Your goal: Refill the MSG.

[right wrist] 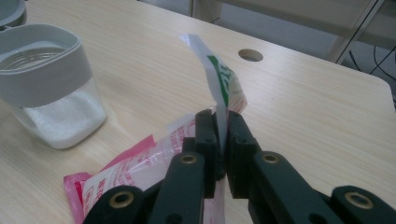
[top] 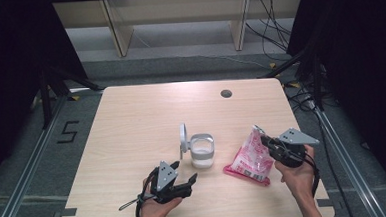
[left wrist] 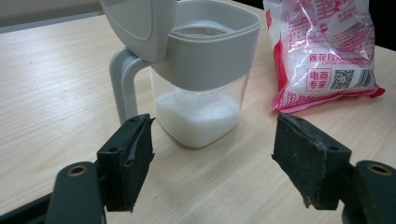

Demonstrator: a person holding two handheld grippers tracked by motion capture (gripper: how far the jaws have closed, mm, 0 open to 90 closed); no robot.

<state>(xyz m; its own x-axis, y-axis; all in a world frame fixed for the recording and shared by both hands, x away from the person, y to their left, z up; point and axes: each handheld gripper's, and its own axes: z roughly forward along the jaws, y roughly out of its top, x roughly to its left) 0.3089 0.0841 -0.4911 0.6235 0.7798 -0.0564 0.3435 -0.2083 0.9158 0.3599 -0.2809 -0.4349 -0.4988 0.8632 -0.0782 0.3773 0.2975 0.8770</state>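
A clear square jar [top: 202, 152] with a grey collar and a raised grey lid [top: 183, 138] stands mid-table, about a third full of white sugar [left wrist: 198, 114]. Right of it a pink and white sugar bag [top: 251, 158] rests on the table with its top edge lifted. My right gripper [top: 264, 141] is shut on that top edge [right wrist: 219, 100], which stands up between the closed jaws. My left gripper [top: 184, 178] is open near the front edge, its jaws spread wide and empty, pointing at the jar [left wrist: 205, 79] a short way off.
A round cable hole [top: 226, 93] is in the tabletop at the back right. Wooden shelf legs [top: 119, 32] and cables [top: 272, 29] lie on the floor beyond the table. Bare wood stretches across the table's left half [top: 127, 127].
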